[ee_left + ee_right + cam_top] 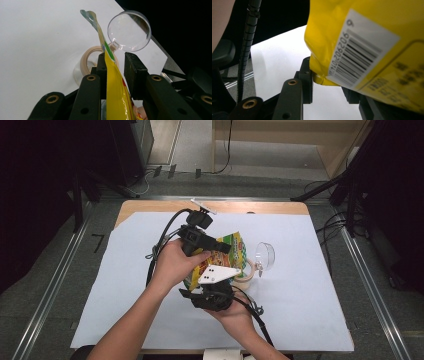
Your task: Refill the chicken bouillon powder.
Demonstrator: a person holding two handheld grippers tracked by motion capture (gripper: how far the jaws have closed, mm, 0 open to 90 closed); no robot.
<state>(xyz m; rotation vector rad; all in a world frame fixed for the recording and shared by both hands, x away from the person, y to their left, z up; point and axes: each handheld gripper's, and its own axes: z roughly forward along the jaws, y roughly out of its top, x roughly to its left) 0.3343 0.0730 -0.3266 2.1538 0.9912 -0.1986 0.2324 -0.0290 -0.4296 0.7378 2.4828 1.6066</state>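
Yellow snack bag hangs above the table between both grippers. Left gripper has the bag's edge between its fingers, though a firm pinch cannot be told. Right gripper has a bag corner beside one finger; grip unclear. Beyond the left fingertips sit a tape roll and clear cup.

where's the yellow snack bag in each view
high view: the yellow snack bag sits at the centre of the table, between the two grippers.
left gripper view: seen edge-on, it rises from bottom centre between the black jaws.
right gripper view: it covers the upper right, barcode side showing.
shared landmark: the white table cover.
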